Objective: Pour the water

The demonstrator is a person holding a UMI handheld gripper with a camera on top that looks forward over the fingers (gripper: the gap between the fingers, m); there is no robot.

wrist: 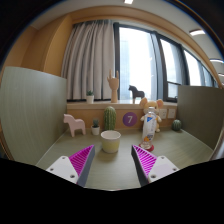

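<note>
A pale cream cup [110, 141] stands upright on the grey-green table [110, 172], just ahead of my fingers and between their lines. To its right, beyond the right finger, stands a small bottle with a white label [149, 124]. My gripper [112, 157] is open, its magenta pads [80, 160] wide apart with nothing between them. The cup's inside is hidden from this angle.
A pink toy animal [74, 124] stands at the left. A purple round sign [129, 118], a green cactus figure [110, 118] and a small potted plant [96, 127] line the back. A dark green ball [177, 125] lies at the right. Partition walls enclose the table.
</note>
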